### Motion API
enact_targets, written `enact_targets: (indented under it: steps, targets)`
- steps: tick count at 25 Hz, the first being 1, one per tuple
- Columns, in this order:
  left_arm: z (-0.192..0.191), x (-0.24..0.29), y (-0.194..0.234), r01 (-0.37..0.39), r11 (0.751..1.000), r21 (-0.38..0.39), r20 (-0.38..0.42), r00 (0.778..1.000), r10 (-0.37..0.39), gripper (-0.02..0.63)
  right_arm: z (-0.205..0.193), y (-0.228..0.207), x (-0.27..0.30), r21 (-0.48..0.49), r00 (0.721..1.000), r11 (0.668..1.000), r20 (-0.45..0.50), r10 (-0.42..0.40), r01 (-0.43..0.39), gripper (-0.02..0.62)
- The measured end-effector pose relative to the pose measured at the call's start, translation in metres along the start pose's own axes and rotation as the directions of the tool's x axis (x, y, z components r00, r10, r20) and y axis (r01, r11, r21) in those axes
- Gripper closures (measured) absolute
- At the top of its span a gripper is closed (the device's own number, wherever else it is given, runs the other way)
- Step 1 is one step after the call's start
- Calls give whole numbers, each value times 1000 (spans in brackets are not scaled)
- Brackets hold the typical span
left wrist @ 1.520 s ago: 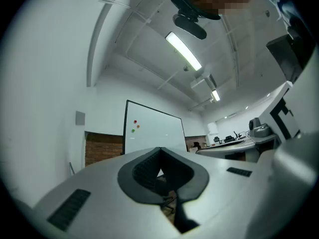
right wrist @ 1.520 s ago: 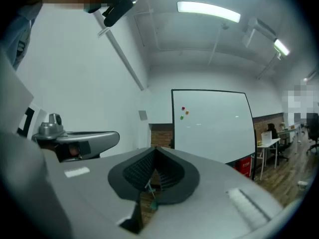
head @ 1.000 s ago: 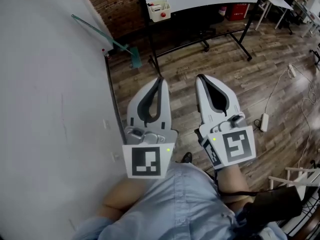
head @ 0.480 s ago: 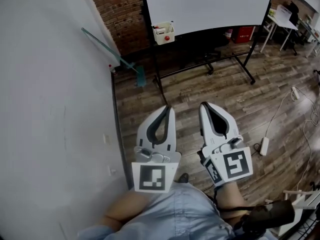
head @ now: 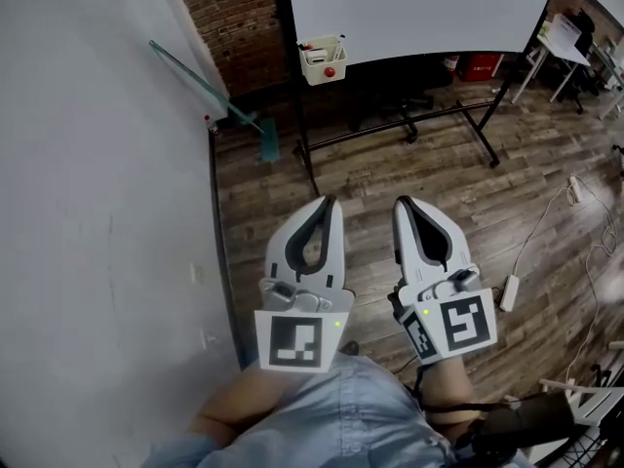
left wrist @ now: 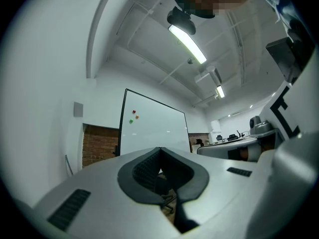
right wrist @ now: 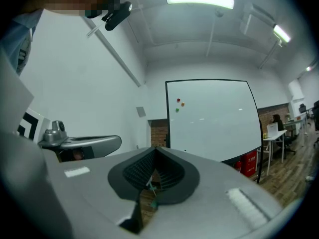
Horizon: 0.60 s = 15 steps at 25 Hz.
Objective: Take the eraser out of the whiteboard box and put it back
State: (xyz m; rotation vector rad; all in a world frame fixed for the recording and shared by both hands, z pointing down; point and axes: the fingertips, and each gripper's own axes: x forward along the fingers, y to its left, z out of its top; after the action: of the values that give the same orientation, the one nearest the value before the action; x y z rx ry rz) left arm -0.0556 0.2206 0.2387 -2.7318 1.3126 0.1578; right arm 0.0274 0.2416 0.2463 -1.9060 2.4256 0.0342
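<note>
- Head view: the left gripper (head: pixel 329 201) and the right gripper (head: pixel 400 203) are held side by side above the wooden floor (head: pixel 390 174), both pointing toward a rolling whiteboard (head: pixel 419 8).
- Each gripper's tips are pressed together, and nothing is held in either.
- The whiteboard box (head: pixel 323 58), a small white container, hangs at the whiteboard's lower left corner, well apart from both grippers.
- A red round piece (head: pixel 331 70) shows on the box's front. The eraser itself is too small to make out there.
- A green-handled floor tool (head: pixel 210 91) leans on the white wall at left, and a power strip (head: pixel 509 292) lies on the floor at right.
- Left gripper view: the fingers (left wrist: pixel 142 171) are clenched, their tips meeting with only a hollow between the dark pads. The whiteboard stands beyond them, with small coloured magnets (left wrist: pixel 133 115) near its upper left.
- Right gripper view: the fingers (right wrist: pixel 139 171) are likewise clenched on nothing. The whiteboard fills the background, with a red cabinet (right wrist: pixel 249 161) under its right side, and the left gripper shows at the left edge.
</note>
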Motion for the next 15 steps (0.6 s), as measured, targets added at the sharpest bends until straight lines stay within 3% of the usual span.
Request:
enact_targets:
  steps: [15]
  targets:
    - [-23,131,108,33,999,-4,-11,999,-33,601,-9,-35,166,13,1000,1000,-10,-19,19,594]
